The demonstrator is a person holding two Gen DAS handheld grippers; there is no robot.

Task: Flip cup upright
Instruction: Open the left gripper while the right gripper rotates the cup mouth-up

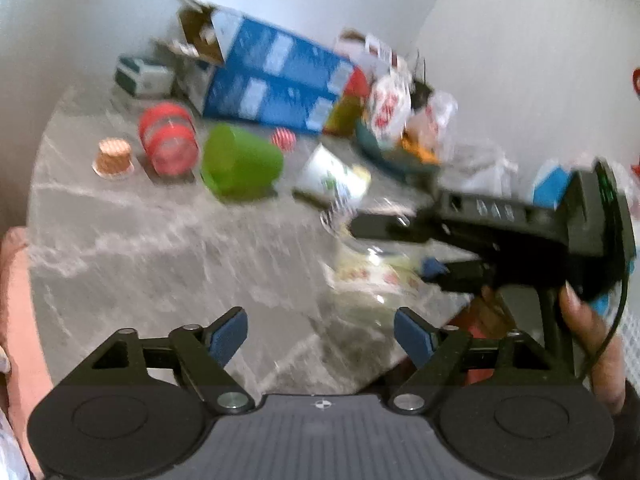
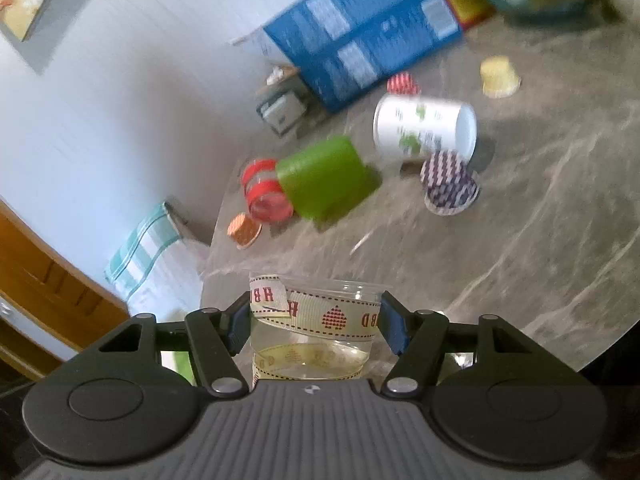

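Right wrist view shows the right gripper (image 2: 314, 322) clamped on a clear plastic cup (image 2: 316, 320) wrapped with a printed ribbon (image 2: 320, 314), the blue pads pressing its sides near the rim. The cup is held off the grey marble table (image 2: 540, 240), near its close edge; which way its mouth faces I cannot tell for sure. Farther off lie a green cup (image 2: 326, 178) on its side, a white printed cup (image 2: 426, 128) also tipped, and a red-banded jar (image 2: 266, 194).

In the left wrist view the left gripper (image 1: 320, 334) hangs with jaws wide and nothing between them, and the right tool appears at the right.

The risks, as I judge them: thin plastic may buckle or slip under the squeeze while it turns, the loose ribbon end could catch a pad, and releasing so near the table edge might let the cup topple off.
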